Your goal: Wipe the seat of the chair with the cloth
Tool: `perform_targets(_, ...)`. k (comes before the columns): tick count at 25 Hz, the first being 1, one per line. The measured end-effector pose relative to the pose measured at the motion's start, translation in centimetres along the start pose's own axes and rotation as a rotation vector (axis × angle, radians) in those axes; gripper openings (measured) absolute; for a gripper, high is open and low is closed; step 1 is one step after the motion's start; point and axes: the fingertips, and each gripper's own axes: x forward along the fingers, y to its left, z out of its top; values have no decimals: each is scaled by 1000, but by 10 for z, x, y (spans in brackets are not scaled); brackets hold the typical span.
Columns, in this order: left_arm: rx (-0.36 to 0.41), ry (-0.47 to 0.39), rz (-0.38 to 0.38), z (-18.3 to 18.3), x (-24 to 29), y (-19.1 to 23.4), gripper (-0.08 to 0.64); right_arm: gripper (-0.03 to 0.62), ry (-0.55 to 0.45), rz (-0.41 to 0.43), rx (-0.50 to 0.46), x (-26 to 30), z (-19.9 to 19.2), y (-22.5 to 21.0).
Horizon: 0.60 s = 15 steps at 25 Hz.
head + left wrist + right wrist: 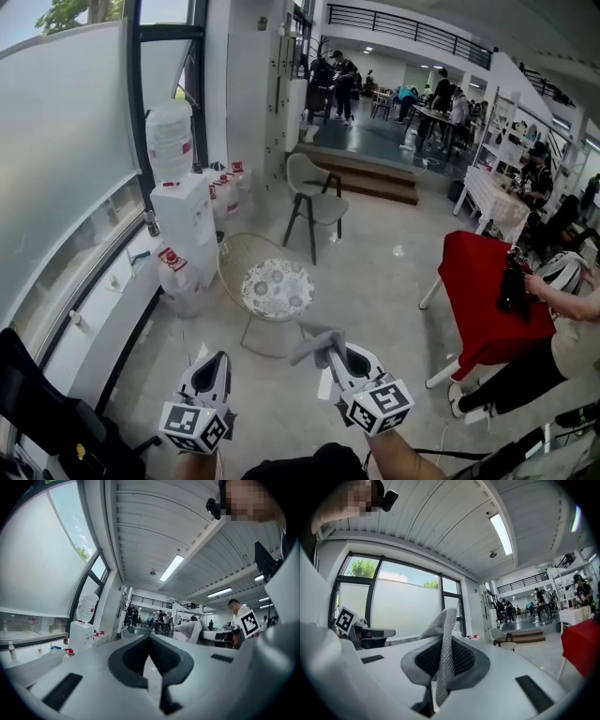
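Note:
A round wire chair (272, 291) with a pale patterned seat stands on the floor just ahead of both grippers. My right gripper (330, 354) is shut on a grey cloth (317, 343), which hangs a little short of the chair's near right rim. In the right gripper view the cloth (446, 623) stands up folded between the pads of that gripper (444, 656). My left gripper (217, 364) is held low, near the chair's left front, its jaws together with nothing in them. The left gripper view looks past the left gripper (150, 644) into the hall, and the chair is out of that view.
A water dispenser (185, 220) and several bottles (225, 187) stand along the window wall at left. A grey chair (314, 199) stands behind the round one, with steps (370, 176) beyond. At right there is a red-covered table (483, 295) with a seated person (562, 319).

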Motion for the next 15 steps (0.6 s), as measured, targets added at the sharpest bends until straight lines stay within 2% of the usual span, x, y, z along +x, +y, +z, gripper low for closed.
perform_targets(4, -15, -5, -17, 2, 5, 9, 5, 28, -1, -45, 21, 8, 1, -7)
perform_targets(15, 10, -1, -7, 9, 71, 29, 5, 28, -21, -28, 41, 66, 4, -51)
